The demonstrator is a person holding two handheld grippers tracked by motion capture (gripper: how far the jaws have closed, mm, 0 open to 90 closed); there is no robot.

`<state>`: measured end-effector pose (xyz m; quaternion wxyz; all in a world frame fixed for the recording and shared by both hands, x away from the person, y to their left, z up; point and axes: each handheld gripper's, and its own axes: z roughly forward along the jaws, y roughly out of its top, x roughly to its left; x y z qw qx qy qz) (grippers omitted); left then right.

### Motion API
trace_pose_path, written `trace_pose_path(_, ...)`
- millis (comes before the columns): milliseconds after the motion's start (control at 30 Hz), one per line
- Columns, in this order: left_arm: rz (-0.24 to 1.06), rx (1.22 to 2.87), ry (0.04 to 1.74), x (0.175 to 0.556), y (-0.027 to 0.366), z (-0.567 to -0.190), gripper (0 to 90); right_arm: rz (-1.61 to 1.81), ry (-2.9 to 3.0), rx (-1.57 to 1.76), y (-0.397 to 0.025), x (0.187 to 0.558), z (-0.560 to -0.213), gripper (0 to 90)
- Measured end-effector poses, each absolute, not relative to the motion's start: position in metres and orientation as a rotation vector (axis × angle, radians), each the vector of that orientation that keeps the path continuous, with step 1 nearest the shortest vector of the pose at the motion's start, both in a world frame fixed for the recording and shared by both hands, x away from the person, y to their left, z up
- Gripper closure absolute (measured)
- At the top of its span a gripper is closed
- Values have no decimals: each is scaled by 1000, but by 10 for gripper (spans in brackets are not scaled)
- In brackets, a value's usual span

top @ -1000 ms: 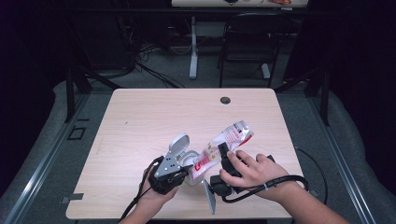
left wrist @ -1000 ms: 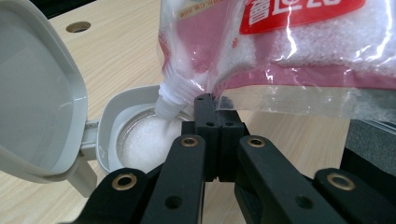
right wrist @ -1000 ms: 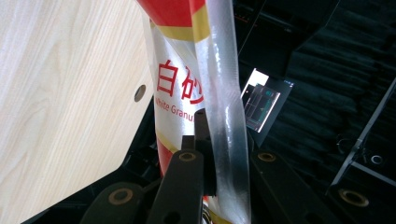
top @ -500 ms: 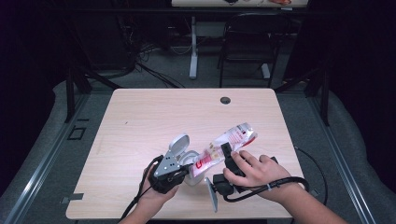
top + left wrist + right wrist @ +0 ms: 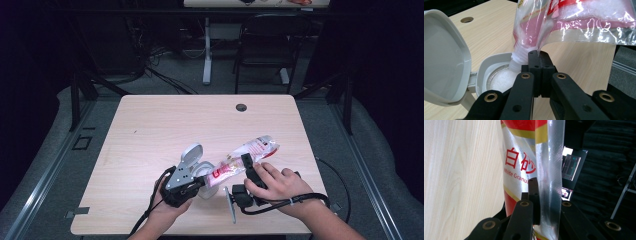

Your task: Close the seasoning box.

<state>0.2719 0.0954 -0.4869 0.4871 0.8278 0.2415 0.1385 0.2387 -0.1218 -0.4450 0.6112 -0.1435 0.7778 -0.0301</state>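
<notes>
both tools clenched on sugar bag [image 5: 245, 156], left tool view: sugar in open container [image 5: 499, 80]; right: bag lettering

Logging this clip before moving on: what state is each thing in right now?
Sugar bag: tilted, spout down in the jar mouth, white sugar inside.
Jar: open, sugar inside.
Lid: flipped up on its hinge.
Left tongs: shut on the bag's edge by the spout.
Right tongs: shut on the bag's side seam.
Table: bare wood around the work.
</notes>
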Motion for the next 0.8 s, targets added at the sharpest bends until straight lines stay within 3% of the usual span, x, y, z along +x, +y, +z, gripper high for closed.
trace_pose_path(800,350,1964,635,272,113,-483,849,-21,1799,-278,-128,238,-442,872)
